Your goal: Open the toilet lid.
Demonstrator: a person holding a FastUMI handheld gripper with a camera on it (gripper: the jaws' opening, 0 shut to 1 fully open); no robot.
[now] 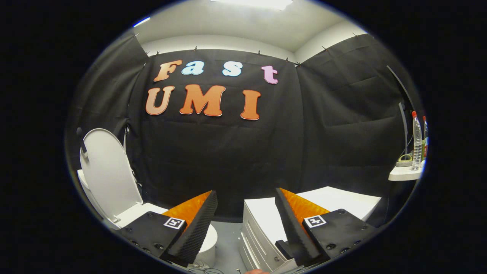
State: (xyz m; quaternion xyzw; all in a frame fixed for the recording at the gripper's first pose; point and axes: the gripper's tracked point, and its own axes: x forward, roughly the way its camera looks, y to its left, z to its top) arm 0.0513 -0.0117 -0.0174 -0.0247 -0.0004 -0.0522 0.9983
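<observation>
The toilet lid (108,173) stands upright, leaning back toward the black cloth wall (228,152), well off to the left of the gripper (247,222). By that position I judge the lid already open and the task essentially complete. The toilet (207,243) sits low, partly hidden behind the left finger.

The gripper's 2 fingers are spread wide, with a clear gap between them and nothing held. They touch neither lid nor bowl. Being apart from the lid and raised above it suggests the gripper has no further contact to make.

A white drawer cabinet (262,228) stands just beyond the right finger, on the grey floor (228,236). Further right, a small white shelf (405,174) carries a clear water bottle (417,142) with a red cap, beside other small items too indistinct to identify.
</observation>
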